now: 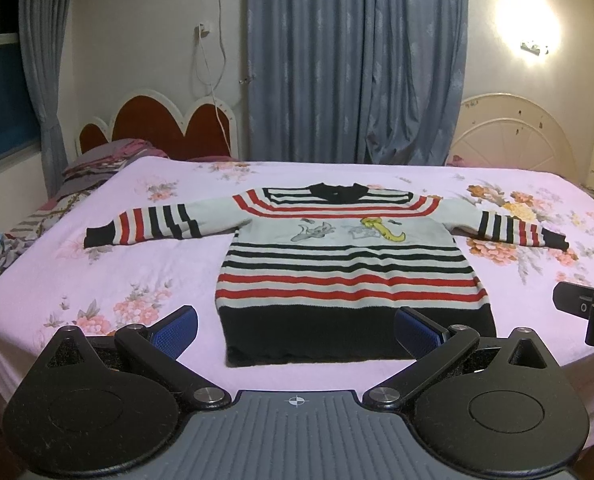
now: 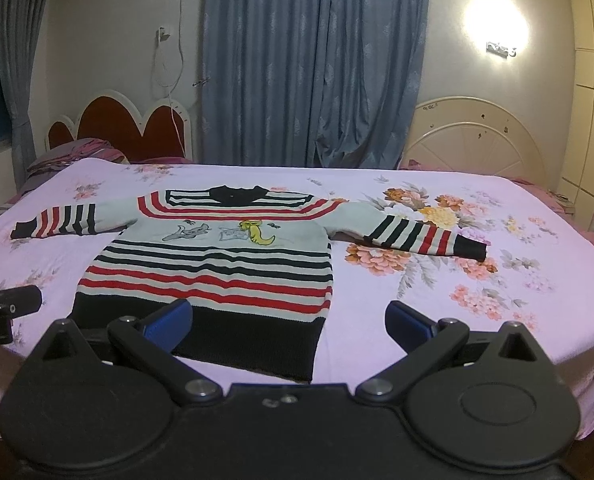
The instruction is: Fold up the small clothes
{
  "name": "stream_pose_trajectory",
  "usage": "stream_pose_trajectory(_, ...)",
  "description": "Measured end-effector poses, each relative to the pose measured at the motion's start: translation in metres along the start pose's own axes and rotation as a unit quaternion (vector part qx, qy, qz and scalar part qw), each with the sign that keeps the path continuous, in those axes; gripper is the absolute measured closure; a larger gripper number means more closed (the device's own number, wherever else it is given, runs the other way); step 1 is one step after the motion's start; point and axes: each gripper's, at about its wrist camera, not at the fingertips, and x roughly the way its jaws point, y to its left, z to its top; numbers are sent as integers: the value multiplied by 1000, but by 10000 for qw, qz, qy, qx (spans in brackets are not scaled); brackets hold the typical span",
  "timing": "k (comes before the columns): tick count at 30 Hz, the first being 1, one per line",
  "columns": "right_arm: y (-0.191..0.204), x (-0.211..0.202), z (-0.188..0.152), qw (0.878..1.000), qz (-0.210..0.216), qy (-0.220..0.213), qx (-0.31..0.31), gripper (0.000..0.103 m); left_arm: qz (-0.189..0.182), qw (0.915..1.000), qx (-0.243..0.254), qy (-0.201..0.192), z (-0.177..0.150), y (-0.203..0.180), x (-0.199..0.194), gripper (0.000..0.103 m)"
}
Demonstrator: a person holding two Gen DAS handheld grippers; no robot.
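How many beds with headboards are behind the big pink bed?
2. One with a red heart-shaped headboard stands at the back left; one with a cream rounded headboard at the back right. The blue curtain hangs between them; others may be hidden.

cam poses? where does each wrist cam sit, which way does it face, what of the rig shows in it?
Left wrist: near the bed's foot edge, facing the striped sweater and headboards; left gripper open, right gripper's tip at the frame's right edge.
Right wrist: further right, same heading; right gripper open, left gripper's tip at the frame's left.
Shared: sweater, floral bedsheet, blue curtain.
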Motion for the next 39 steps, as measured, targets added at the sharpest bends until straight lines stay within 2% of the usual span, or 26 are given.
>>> stream_pose_trajectory(22,3,12,8,10000,36,16,22,1,3,10000,43,69,1,0,10,0)
stream_pose_trajectory(32,4,40,21,10000,20,63,42,1,-66,9998,61,188,20,-1,44,0)
stream_pose_trajectory(39,5,75,37,9998,-124,93,92,1,-327,9992,47,212,37,-2,88,0)
